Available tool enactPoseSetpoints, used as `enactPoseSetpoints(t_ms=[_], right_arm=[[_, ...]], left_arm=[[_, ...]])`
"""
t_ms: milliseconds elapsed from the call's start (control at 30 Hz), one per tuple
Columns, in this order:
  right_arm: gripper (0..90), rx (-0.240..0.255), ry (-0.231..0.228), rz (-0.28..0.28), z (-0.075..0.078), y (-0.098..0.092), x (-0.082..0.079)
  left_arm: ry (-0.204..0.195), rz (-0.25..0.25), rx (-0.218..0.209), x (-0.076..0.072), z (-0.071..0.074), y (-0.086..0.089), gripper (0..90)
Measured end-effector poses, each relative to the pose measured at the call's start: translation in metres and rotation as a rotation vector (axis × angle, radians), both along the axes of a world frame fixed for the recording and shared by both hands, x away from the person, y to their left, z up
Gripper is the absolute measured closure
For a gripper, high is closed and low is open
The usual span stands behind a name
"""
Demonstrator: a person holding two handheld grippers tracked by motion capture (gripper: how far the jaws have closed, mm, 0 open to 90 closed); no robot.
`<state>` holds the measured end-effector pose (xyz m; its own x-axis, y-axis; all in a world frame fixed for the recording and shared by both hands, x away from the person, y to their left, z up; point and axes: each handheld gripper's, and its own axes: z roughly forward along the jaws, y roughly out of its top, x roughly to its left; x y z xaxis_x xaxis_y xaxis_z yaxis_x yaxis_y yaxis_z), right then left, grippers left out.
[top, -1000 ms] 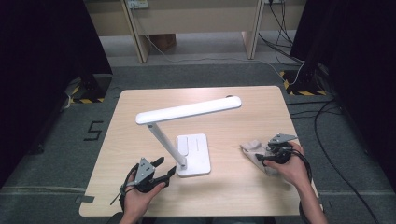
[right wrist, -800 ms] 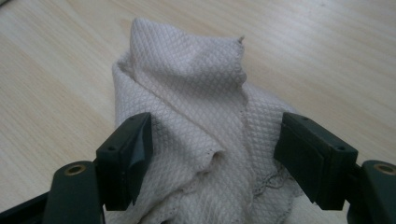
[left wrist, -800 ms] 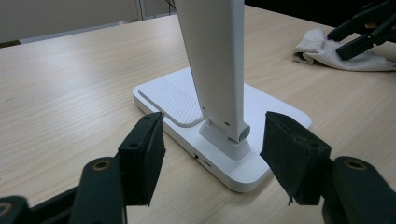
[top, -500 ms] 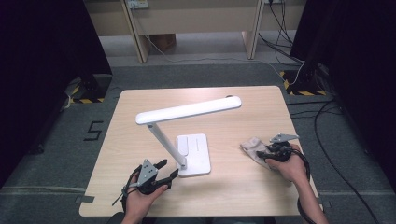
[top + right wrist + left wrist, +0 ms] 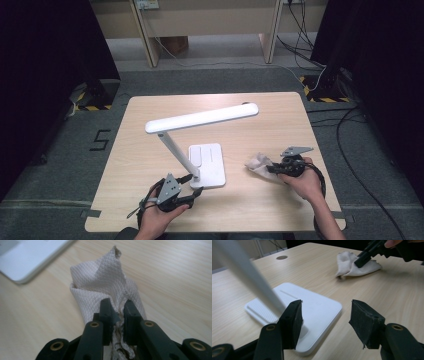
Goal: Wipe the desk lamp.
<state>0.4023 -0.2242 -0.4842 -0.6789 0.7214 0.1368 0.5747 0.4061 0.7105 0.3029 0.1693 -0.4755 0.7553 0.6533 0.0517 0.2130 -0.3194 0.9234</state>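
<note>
Now the right gripper [image 5: 117, 308] has just been closing and pinches the white cloth [image 5: 107, 282] on the table's [image 5: 280, 107] right side; the left gripper [image 5: 324, 322] gapes beside the lamp base [image 5: 317, 307].

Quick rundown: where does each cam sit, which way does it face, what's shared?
High view: above the table's near side, looking down; both forearms, left gripper, right gripper.
Left gripper view: along its open jaws toward the lamp base.
Right gripper view: along jaws pinching the cloth.
Shared: the cloth, the lamp base.
</note>
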Motion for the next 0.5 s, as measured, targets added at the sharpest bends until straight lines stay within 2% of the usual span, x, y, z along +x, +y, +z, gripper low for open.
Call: enactPoseSetpoints(t_ms=[67, 100, 133, 167, 200, 233, 267, 300, 333, 467, 500], right_arm=[[80.3, 0.017, -0.010, 0.030, 0.007, 0.009, -0.004], [80.3, 0.017, -0.010, 0.030, 0.007, 0.009, -0.004], [80.3, 0.020, -0.016, 0.070, 0.015, 0.021, -0.009], [80.3, 0.021, -0.018, 0.084, 0.017, 0.025, -0.010], [80.3, 0.021, -0.018, 0.084, 0.017, 0.025, -0.010], [80.3, 0.031, -0.019, 0.125, 0.025, 0.035, -0.014], [80.3, 0.031, -0.019, 0.125, 0.025, 0.035, -0.014], [80.3, 0.051, -0.020, 0.159, 0.030, 0.044, -0.018], [80.3, 0.058, -0.019, 0.172, 0.032, 0.047, -0.019], [80.3, 0.064, -0.012, 0.243, 0.036, 0.066, -0.025], [80.3, 0.064, -0.012, 0.243, 0.036, 0.066, -0.025]], left_arm=[[-0.014, -0.033, 0.015, 0.002, 0.004, -0.008, 39.6], [-0.014, -0.033, 0.015, 0.002, 0.004, -0.008, 38.6], [-0.020, -0.051, 0.023, 0.004, 0.007, -0.014, 37.4], [-0.041, -0.070, 0.040, 0.007, 0.011, -0.021, 36.7], [-0.041, -0.070, 0.040, 0.007, 0.011, -0.021, 35.7], [-0.060, -0.092, 0.060, 0.012, 0.015, -0.028, 34.7], [-0.060, -0.092, 0.060, 0.012, 0.015, -0.028, 34.1], [-0.072, -0.106, 0.078, 0.017, 0.016, -0.036, 33.1], [-0.071, -0.123, 0.093, 0.019, 0.017, -0.039, 32.2], [-0.075, -0.155, 0.101, 0.024, 0.017, -0.049, 29.3], [-0.072, -0.168, 0.110, 0.026, 0.017, -0.052, 29.3]])
